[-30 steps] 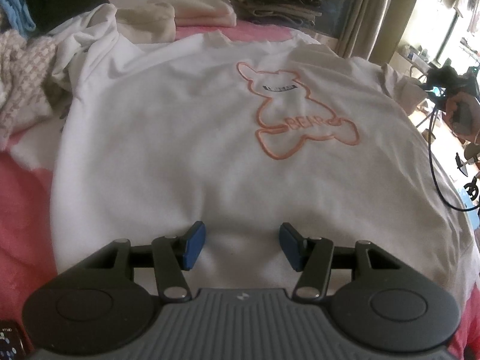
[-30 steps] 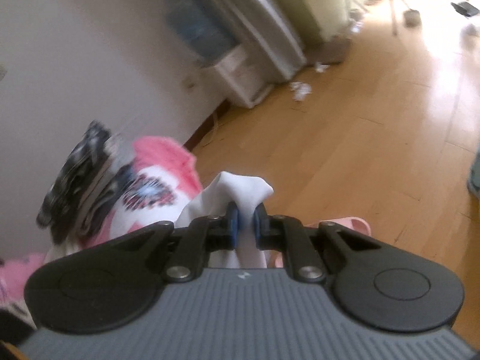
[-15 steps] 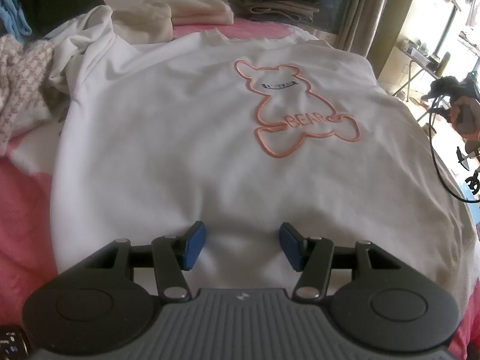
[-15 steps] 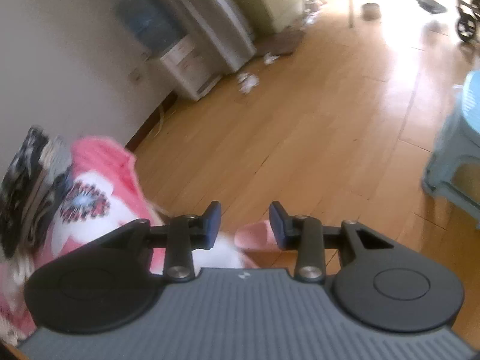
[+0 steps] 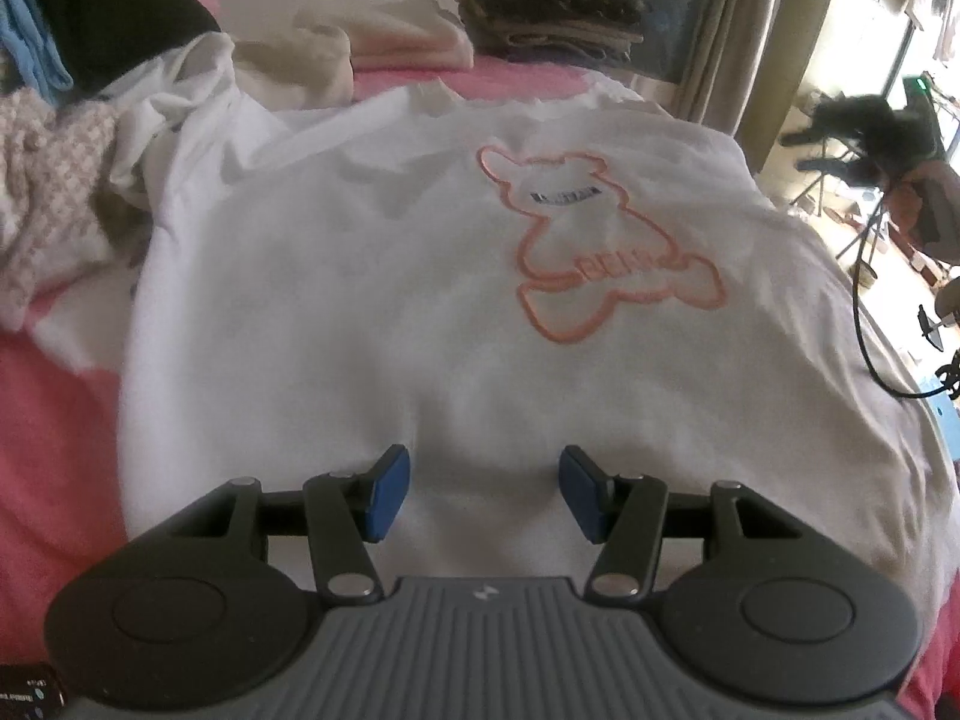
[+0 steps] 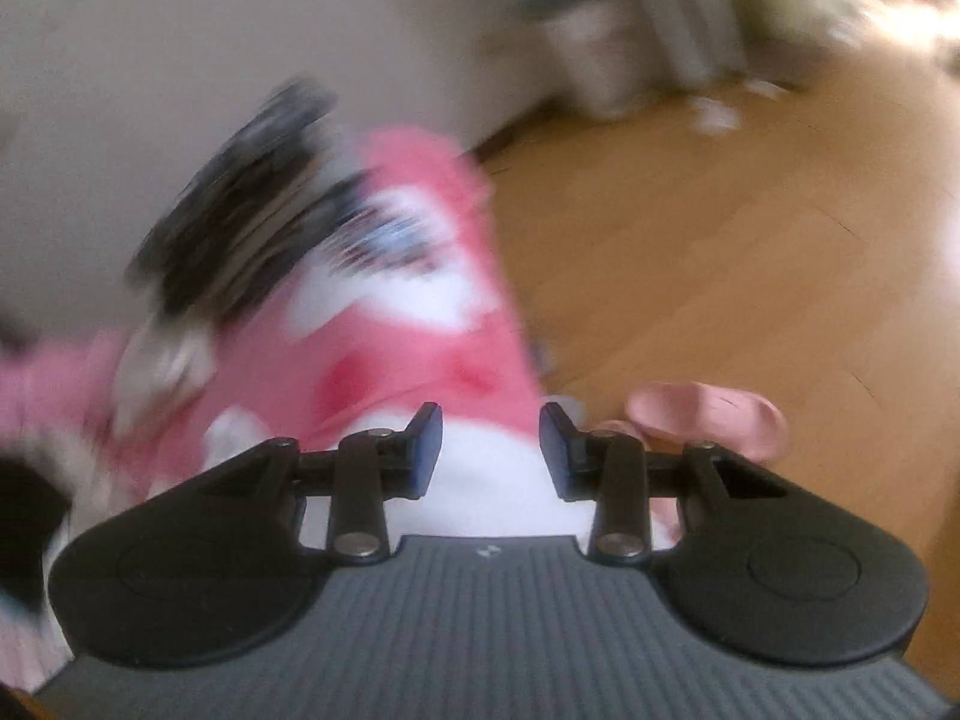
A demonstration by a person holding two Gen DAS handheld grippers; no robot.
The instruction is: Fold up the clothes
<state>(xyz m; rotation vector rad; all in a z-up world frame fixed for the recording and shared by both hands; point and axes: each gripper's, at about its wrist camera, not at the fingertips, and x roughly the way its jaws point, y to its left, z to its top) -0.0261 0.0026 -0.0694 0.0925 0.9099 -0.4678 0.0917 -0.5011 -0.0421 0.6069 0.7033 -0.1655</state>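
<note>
- The left gripper (image 5: 485, 495) hovers over the near hem of the white sweatshirt (image 5: 372, 312), its blue pads apart with nothing pinched between them.
- The right gripper (image 6: 491, 450), in a blurred view, has just been opening; its jaws stand apart, empty, above white cloth at the bed's right edge.
- The sweatshirt lies face up on the pink bedspread (image 5: 54, 420), bear print (image 5: 600, 252) showing; its long axis runs near to far, collar at the far end.
- Risk, as I judge it: the right side drapes over the bed edge, so a released sleeve may slide toward the floor (image 6: 720, 252).
- Loose clothes (image 5: 54, 192) far left crowd that sleeve and could get caught into a fold.
</note>
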